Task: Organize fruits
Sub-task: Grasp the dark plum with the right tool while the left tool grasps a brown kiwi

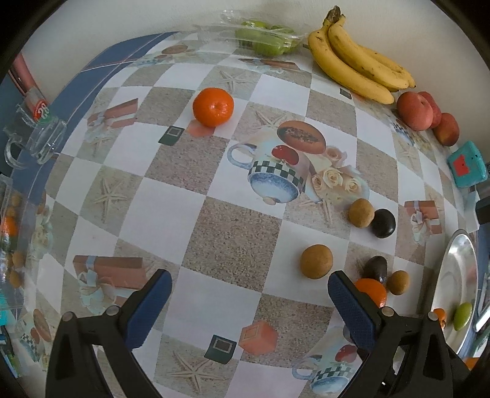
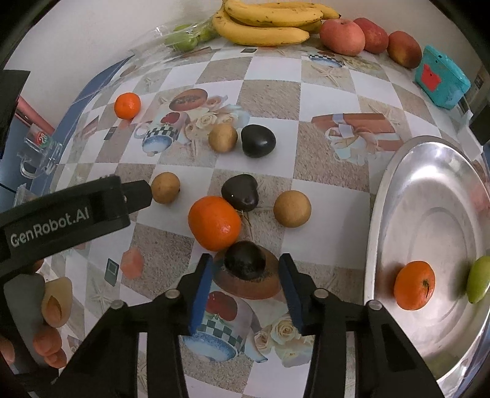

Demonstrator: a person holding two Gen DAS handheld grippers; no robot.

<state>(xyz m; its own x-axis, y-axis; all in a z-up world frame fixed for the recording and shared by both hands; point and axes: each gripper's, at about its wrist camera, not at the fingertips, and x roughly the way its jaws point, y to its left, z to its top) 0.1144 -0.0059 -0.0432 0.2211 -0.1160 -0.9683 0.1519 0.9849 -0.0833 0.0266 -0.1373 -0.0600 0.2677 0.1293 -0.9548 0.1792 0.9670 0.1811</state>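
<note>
— Dark, near-black fruit (image 2: 245, 260) lies on the checked tablecloth (image 2: 275, 101), straight between the blue pads of the right gripper (image 2: 245, 272). Are they on it?

— Not that I can see. A gap shows on either side of the fruit, so the pads stand apart around it without pressing.

— What sits nearest?

— An orange (image 2: 214, 223) just up-left of it, touching a second dark fruit (image 2: 240, 193). Three brown round fruits lie around them, the closest to the right (image 2: 292, 208). Another dark fruit (image 2: 258, 140) lies further back beside a brown one (image 2: 223, 137).

— And the steel plate (image 2: 428, 214)?

— At the right, holding an orange (image 2: 414, 285) and a green fruit (image 2: 477, 283), near each other.

— The left gripper (image 1: 249, 290)?

— Jaws wide apart, nothing between them — only tablecloth below. A lone orange (image 1: 213, 106) lies well ahead of it.

— Along the wall?

— Bananas (image 2: 269, 23), red apples (image 2: 342, 36), green fruit in a clear bag (image 2: 186, 38) and a teal box (image 2: 442, 81). A glass mug (image 1: 36, 137) stands at the table's left edge.
</note>
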